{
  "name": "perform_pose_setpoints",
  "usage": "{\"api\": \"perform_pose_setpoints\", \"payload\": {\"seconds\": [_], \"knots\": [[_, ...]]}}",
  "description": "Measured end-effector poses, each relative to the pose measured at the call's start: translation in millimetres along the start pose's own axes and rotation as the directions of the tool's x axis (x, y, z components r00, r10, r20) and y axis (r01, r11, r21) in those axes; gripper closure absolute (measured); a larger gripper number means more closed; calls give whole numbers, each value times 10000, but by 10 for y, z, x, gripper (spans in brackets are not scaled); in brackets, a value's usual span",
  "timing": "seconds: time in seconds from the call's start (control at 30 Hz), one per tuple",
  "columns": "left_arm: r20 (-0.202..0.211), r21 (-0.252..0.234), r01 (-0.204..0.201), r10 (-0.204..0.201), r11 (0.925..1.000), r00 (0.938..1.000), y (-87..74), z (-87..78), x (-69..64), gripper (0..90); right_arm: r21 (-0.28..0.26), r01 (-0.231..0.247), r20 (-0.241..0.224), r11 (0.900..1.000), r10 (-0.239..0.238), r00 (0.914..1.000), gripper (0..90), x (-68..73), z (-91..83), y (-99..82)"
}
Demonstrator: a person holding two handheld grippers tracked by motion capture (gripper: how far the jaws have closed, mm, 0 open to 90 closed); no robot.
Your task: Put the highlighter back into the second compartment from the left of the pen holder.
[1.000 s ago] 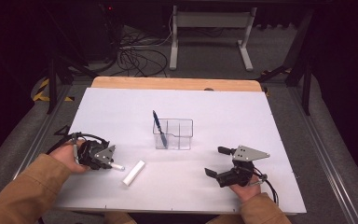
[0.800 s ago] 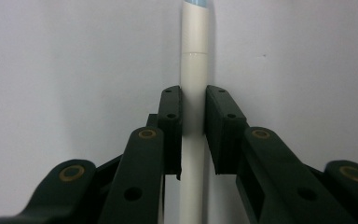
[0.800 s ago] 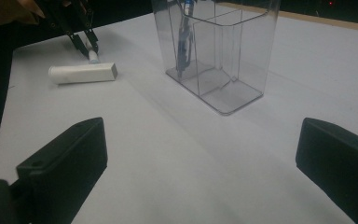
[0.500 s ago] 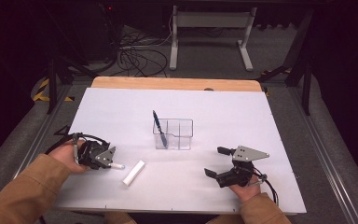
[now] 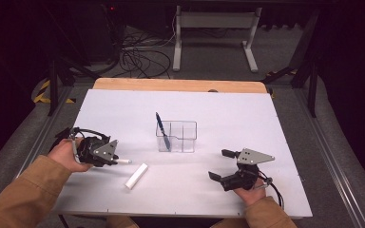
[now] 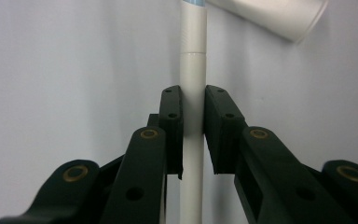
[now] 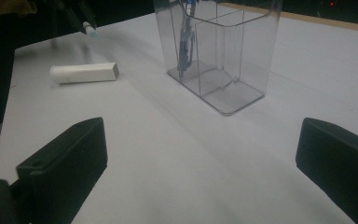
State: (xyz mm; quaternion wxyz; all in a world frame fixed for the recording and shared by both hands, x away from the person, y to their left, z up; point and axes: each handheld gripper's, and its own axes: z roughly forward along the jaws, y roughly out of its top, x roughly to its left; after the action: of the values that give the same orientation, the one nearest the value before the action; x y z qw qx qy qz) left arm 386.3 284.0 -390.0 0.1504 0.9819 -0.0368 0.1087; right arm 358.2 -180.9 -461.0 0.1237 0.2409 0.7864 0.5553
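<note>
My left gripper (image 5: 115, 160) (image 6: 193, 100) is shut on a thin white pen (image 5: 123, 161) (image 6: 193, 70), held a little above the white table at the left. The pen's light-blue tip (image 7: 91, 31) points toward a short white tube (image 5: 137, 175) (image 6: 270, 16) (image 7: 84, 72) lying flat close by. A clear divided container (image 5: 177, 137) (image 7: 219, 51) stands upright mid-table with a blue pen (image 5: 162, 130) (image 7: 184, 42) leaning in its left compartment. My right gripper (image 5: 219, 164) (image 7: 203, 135) rests near the front right, open, with nothing between its jaws.
The white tabletop (image 5: 228, 114) ends in a wooden strip (image 5: 180, 85) at the far edge. Beyond it are cables and a metal stand on a dark floor. Metal rails run along both sides of the table.
My left gripper has lifted slightly off the table with the white pen in its jaws. The right gripper, the tube and the container have not moved.
</note>
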Motion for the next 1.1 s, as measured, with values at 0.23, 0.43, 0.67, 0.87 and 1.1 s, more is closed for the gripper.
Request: {"api": "perform_pose_setpoints", "payload": {"seconds": [0.23, 0.43, 0.67, 0.87, 1.1], "knots": [[11, -1212, 986, -992, 9877, 9951, 25, -155, 14, 782, -5, -9, 32, 10000, 9, 10000, 26, -1, 2, -1], [157, -2148, 1670, -1675, 9623, 9857, 20, -240, 36, 782, 16, -12, 37, 10000, 12, 10000, 26, -1, 7, -1], [468, -3076, 2331, -2300, 9225, 9721, 45, -311, 36, 781, 22, 14, 43, 10000, -15, 10000, 26, -1, 11, -1], [704, -3829, 2755, -2695, 8817, 9604, 56, -342, 42, 781, 68, 7, 28, 10000, -7, 10000, 26, 4, 13, -1], [1128, -5030, 3227, -3093, 8018, 9443, 85, -384, 47, 781, 84, 36, 33, 10000, -36, 10000, 26, 9, 21, -1]]}}
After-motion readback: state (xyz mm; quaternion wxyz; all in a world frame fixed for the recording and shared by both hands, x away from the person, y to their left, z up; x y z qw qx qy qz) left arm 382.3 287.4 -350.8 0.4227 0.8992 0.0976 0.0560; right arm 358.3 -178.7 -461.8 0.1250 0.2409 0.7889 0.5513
